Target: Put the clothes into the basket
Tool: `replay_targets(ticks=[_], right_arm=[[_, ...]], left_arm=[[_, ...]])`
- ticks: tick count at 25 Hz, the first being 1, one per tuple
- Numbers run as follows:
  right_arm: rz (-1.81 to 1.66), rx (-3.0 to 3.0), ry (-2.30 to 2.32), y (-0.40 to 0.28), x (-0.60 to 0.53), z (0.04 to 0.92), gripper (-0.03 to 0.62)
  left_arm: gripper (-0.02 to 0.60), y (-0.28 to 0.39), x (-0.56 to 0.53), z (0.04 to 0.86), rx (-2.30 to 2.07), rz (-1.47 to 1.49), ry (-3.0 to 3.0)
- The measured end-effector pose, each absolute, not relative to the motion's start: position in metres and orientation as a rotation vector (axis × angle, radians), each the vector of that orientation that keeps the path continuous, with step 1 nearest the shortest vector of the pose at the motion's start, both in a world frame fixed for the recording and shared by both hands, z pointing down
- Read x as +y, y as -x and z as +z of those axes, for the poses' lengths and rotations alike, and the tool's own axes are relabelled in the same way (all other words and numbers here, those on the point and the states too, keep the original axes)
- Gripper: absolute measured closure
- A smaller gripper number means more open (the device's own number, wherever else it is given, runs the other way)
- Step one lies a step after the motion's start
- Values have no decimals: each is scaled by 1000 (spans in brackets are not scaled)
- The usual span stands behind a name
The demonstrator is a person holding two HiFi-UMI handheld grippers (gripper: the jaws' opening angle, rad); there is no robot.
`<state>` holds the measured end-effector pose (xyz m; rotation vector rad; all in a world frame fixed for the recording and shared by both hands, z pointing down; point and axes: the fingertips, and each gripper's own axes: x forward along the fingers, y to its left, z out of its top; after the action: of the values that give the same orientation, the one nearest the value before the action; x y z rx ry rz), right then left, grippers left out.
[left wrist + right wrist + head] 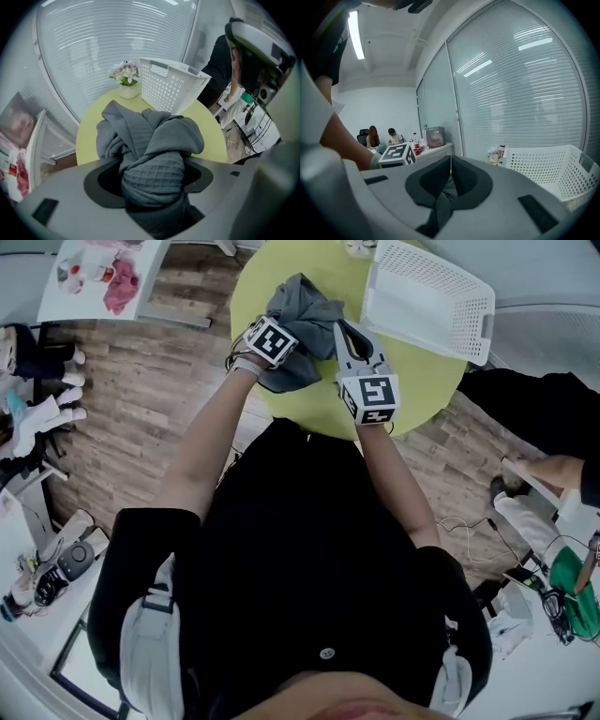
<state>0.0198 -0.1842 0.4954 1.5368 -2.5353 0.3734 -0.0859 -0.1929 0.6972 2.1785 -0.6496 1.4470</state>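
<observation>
- On the wooden floor, a round yellow-green table (427,381) is seen from above; it is the largest thing in the scene and carries everything else.
- At the far right side of the table a white perforated basket (427,301) is placed. It appears tilted in the head view, and nothing can be seen lying inside it.
- Near the middle of the table, to the left of the basket and apart from it, a grey waffle-knit garment (300,310) is found, bunched into a loose heap. It is outside the basket. Whether its lower part touches the table top cannot be told with certainty, because both grippers cover it.
- The left gripper (152,185) is pointed steeply down into the left part of the garment. In the left gripper view a thick roll of the grey cloth is seen filling the gap between the two jaws, so the jaws are clenched on the garment.
- The right gripper (345,334) is held nearly level at the right edge of the garment, on the side of the basket. In the right gripper view its jaws are pressed together at the tips, and a thin fold of the grey cloth seems to be pinched below them.
- Behind the garment, just beside the basket, a small white pot of flowers (127,82) is standing at the far edge of the table.
</observation>
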Motion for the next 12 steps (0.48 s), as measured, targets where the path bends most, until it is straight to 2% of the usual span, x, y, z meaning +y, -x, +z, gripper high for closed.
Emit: replay_targets(ticks=[5,12], right_arm=[[339,-2546,-1537,-13,-174,481,569],[268,-2557,-1603,-19,-171,451,568]], left_arm=[[255,88,-182,652,-535,1510,-2271],[255,56,-189,569,-393,1610,-2494]])
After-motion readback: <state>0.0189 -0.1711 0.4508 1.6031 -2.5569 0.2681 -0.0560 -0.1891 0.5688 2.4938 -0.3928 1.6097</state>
